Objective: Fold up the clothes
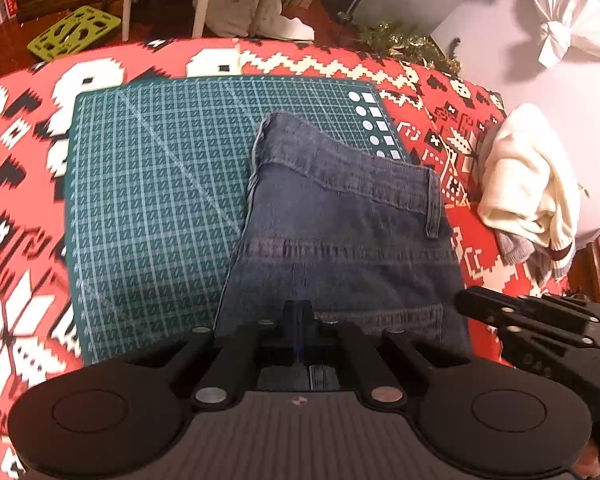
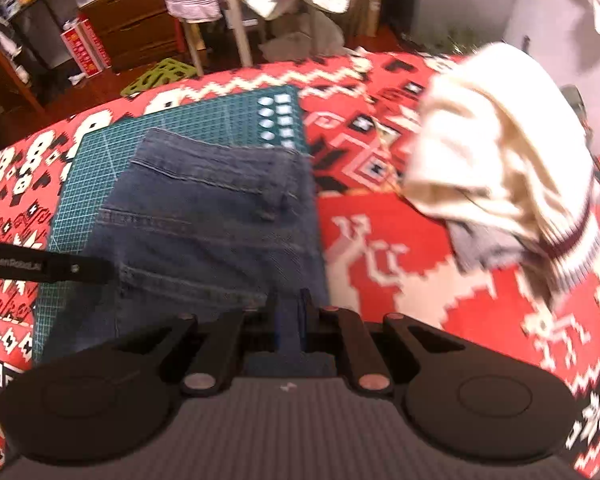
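Dark blue jeans lie folded on the right half of a green cutting mat, waistband at the far side. My left gripper is shut, its tips down at the near part of the denim; no fabric shows between the pads. In the right wrist view it reaches in from the left to the left edge of the jeans. My right gripper stands over the near right corner of the jeans with its jaws a narrow way apart, denim showing in the gap. In the left wrist view, that gripper is at the right.
A red patterned tablecloth covers the table under the mat. A cream sweater lies bunched over a grey garment at the table's right. Chair legs, a green stool top and drawers stand beyond the far edge.
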Available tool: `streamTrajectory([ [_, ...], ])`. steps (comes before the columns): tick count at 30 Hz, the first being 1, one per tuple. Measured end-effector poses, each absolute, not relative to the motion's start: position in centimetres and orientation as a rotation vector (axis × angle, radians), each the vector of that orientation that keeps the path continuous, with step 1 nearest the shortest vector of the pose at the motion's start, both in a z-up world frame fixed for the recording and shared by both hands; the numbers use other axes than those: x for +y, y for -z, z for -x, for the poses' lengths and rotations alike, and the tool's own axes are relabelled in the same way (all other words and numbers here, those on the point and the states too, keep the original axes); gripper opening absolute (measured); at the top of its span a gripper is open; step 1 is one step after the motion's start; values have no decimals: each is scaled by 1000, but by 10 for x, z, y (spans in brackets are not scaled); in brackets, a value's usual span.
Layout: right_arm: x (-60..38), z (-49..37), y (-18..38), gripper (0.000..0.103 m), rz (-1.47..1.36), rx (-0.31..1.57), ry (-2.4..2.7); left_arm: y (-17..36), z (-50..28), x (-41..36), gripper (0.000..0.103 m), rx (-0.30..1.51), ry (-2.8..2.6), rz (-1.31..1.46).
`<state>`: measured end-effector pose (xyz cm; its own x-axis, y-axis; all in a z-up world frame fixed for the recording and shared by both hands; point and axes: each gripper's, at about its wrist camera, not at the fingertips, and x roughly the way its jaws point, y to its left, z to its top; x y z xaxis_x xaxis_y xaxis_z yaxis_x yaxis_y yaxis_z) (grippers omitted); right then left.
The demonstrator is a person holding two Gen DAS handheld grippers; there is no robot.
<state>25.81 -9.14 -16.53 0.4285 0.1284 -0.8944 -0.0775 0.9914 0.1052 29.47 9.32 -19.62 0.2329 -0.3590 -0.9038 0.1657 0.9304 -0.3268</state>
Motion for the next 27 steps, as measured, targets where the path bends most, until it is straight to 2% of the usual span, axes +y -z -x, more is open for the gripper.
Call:
streamTrajectory([
  [8,-86,-280,191,7,-32,1134,-110,205,-306,92,1,1305,363,179],
  [10,-88,-277,188,8,-12,1122,-85,200,-304,93,1,1300,357,180],
  [13,-96,-277,181,9,-42,1114,-64,184,-300,96,6,1263,365,194],
  [17,-97,-285,170,10,-61,1077,-98,164,-305,103,6,1201,360,198],
  [18,-97,-290,169,13,-68,1075,-104,162,-309,104,7,1194,351,193],
  [20,-98,-301,169,21,-84,1074,-107,163,-317,104,16,1189,331,176],
  [27,-107,-331,184,29,-152,1095,-99,187,-343,102,22,1238,301,158],
])
